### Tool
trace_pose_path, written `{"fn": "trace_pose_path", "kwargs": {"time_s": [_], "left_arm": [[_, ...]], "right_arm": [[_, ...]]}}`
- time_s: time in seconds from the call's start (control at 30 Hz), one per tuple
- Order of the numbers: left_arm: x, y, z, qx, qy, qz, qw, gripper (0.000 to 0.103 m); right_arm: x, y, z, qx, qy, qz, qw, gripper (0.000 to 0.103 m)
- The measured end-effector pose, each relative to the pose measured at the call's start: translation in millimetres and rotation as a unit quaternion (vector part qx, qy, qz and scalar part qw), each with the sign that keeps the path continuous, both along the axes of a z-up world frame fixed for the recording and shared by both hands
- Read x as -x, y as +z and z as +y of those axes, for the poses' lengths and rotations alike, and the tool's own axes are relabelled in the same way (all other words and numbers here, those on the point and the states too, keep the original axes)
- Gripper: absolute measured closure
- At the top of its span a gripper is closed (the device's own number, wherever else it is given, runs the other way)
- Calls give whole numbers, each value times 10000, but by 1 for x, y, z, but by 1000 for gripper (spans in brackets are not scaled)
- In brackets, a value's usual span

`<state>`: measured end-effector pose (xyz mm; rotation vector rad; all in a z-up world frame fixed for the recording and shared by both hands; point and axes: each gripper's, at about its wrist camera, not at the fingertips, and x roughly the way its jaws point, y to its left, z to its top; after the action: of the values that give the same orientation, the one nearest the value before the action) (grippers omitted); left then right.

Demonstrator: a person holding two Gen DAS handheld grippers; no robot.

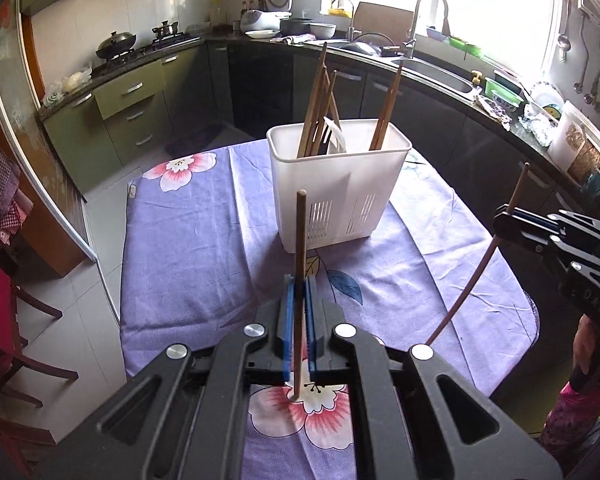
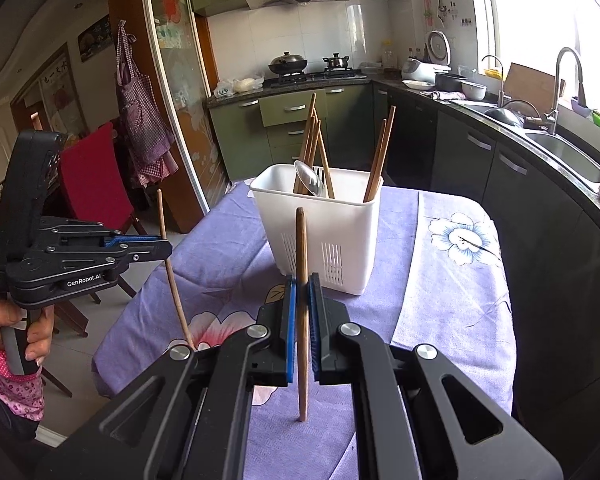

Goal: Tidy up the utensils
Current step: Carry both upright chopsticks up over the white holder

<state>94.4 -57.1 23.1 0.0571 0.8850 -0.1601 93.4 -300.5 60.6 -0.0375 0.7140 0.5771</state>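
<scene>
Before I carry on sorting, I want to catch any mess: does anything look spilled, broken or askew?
Nothing stands out. The white plastic utensil holder stands upright on the purple floral tablecloth, wooden chopsticks leaning inside it. The left gripper and the right gripper each clamp one wooden chopstick upright. No spills or damage show.

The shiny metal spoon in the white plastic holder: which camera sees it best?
The right wrist view: the shiny metal spoon shows its bowl above the white plastic holder rim. In the left wrist view, only a pale blurred shape appears among the chopsticks.
</scene>
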Motion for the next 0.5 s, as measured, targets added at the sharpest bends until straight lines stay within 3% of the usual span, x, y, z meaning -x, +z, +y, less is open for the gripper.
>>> {"fn": "trace_pose_path", "kwargs": {"time_s": [0.5], "left_arm": [[-2,8,-16,-13,-179,-153,9997,98]], "right_arm": [[-2,6,5,30,25,-24,10000,96]]}}
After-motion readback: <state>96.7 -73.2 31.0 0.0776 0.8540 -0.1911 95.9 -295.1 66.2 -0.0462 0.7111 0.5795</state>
